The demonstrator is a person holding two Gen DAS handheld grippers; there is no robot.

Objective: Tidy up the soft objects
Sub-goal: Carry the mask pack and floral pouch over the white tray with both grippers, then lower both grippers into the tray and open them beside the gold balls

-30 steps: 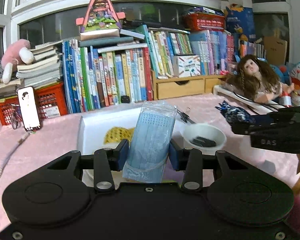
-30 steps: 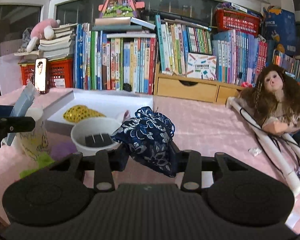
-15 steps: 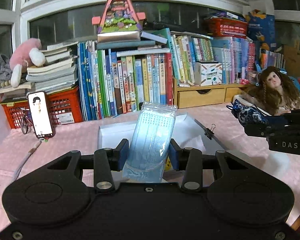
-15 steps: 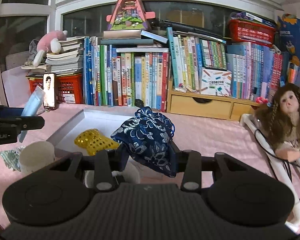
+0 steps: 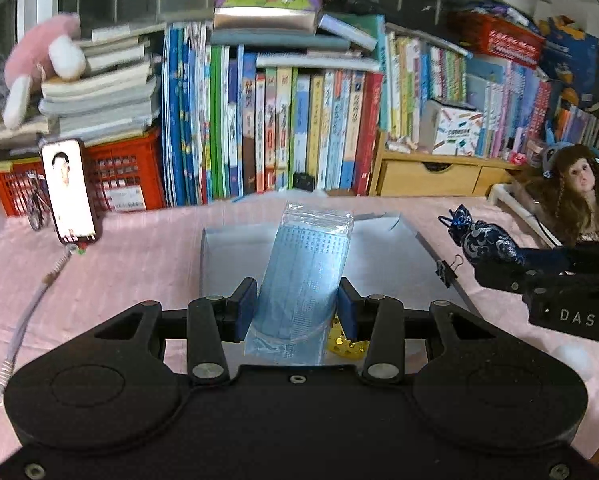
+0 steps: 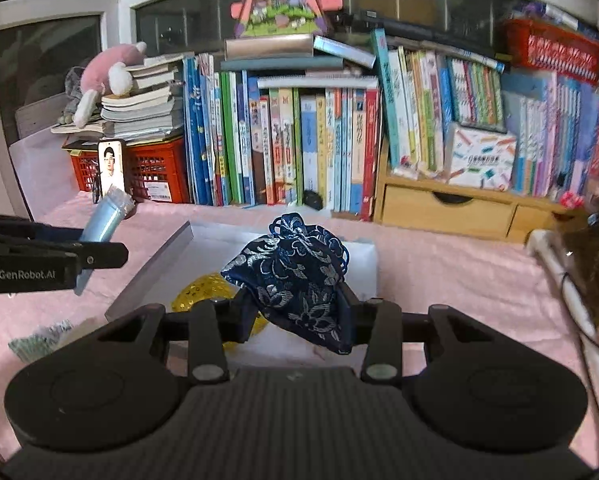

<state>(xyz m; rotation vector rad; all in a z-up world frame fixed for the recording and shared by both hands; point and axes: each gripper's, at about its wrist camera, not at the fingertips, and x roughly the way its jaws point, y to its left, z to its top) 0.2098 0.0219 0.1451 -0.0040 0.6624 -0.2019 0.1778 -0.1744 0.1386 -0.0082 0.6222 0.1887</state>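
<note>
My left gripper is shut on a clear pack of blue face masks and holds it upright over the white tray. My right gripper is shut on a dark blue embroidered drawstring pouch, also above the tray. A yellow mesh item lies in the tray; it shows under the mask pack in the left wrist view. The mask pack and left gripper show at the left of the right wrist view, and the pouch at the right of the left wrist view.
A pink cloth covers the table. A row of books and a red crate stand behind, with a phone leaning on the crate. A doll sits at right, by a wooden drawer unit. A binder clip is on the tray's right edge.
Both grippers moved forward and up over the tray, still holding their items. The white bowl and the cup have dropped out of view below.
</note>
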